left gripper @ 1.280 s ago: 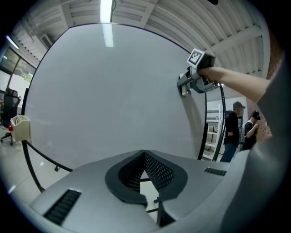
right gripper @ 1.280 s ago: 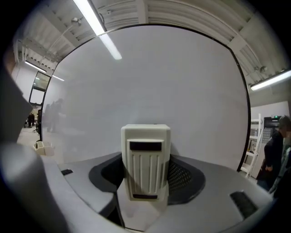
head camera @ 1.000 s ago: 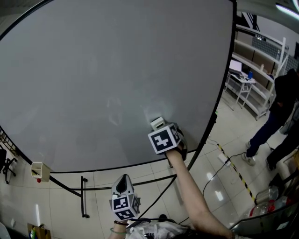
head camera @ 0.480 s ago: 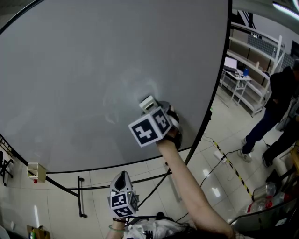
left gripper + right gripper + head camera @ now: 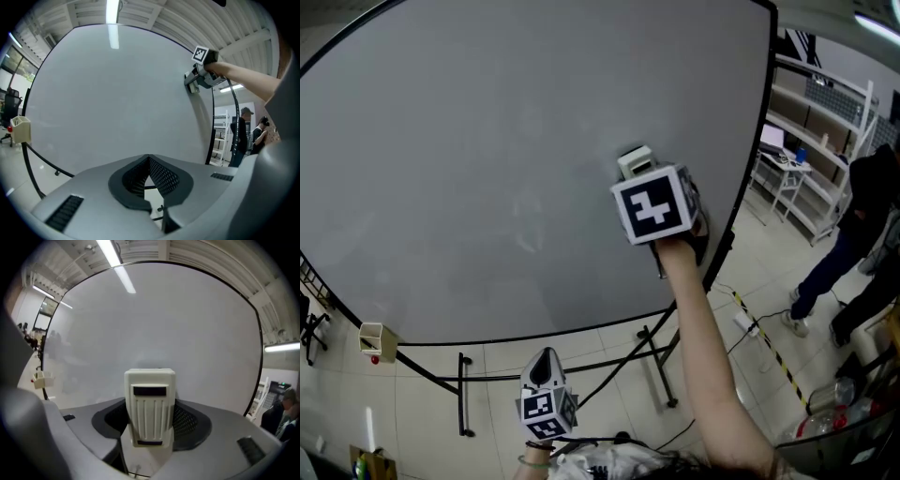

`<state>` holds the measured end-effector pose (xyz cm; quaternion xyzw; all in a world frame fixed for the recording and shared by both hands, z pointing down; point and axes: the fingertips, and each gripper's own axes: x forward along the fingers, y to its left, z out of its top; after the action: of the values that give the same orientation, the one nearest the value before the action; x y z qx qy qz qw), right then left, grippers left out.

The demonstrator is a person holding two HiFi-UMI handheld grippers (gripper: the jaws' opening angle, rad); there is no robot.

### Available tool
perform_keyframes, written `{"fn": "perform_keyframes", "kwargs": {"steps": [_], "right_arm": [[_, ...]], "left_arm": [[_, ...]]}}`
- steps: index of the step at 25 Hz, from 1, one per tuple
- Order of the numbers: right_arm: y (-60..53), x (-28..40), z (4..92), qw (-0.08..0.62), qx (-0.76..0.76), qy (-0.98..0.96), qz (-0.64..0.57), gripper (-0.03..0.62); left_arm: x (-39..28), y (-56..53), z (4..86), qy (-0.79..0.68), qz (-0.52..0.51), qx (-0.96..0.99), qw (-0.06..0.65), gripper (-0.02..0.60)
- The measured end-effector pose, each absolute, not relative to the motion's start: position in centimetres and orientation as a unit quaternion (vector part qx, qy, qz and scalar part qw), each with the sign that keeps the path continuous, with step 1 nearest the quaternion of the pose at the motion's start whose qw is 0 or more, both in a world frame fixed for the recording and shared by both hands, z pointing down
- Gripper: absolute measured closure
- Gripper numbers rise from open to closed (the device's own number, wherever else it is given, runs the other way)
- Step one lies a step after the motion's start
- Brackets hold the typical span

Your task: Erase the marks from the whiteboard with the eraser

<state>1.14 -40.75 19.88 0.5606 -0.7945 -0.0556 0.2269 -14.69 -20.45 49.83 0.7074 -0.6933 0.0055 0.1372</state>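
Right gripper (image 5: pixel 150 425) first: its jaws are clamped on the cream ribbed plastic eraser block (image 5: pixel 150 399), which stands upright between the dark mesh pads and pokes out past the tips, pointing straight at the big white whiteboard with the thin black frame (image 5: pixel 487 141). From the head view the eraser sits at the board's face, up in the right-hand part, not far from the right edge of the frame, with the person's bare forearm (image 5: pixel 703 347) reaching up behind the black-and-white marker cube. A few faint grey smudges (image 5: pixel 525 225) show lower and to the left on the board, well apart from the eraser. Over to the left gripper (image 5: pixel 149 164): jaws pressed together at the tips, nothing between them, and it hangs low, beneath the board's bottom edge, above the pale tiled floor (image 5: pixel 422 412). A small cream box (image 5: pixel 375 339) hangs at the frame's lower left. Off to the right, white metal shelving (image 5: pixel 825 141) and a person in dark clothes (image 5: pixel 862 225) stand beyond the board.
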Motion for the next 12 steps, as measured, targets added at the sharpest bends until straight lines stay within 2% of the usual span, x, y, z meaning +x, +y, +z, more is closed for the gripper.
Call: {"fn": "perform_keyframes", "kwargs": {"steps": [4,6,9,12], "right_arm": [[-39.0,-4.6,28.5,0.356,0.515,-0.768,-0.131,0.316],[-38.5,-6.2,31.7,0.394,0.487,-0.762,-0.164,0.316],[-39.2,-4.4,30.2,0.361,0.477,-0.794,-0.109,0.318],[-41.9,2.8,22.9,0.303,0.546,-0.775,-0.095,0.318]], "left_arm": [[-15.6,-20.4,50.1,-0.697,0.008,0.703,0.141,0.589],[-15.5,-20.4,49.9,-0.696,0.007,0.705,0.138,0.589],[-15.3,-20.5,50.0,-0.693,0.006,0.708,0.139,0.590],[-14.7,-20.5,49.9,-0.687,0.007,0.714,0.138,0.589]]}}
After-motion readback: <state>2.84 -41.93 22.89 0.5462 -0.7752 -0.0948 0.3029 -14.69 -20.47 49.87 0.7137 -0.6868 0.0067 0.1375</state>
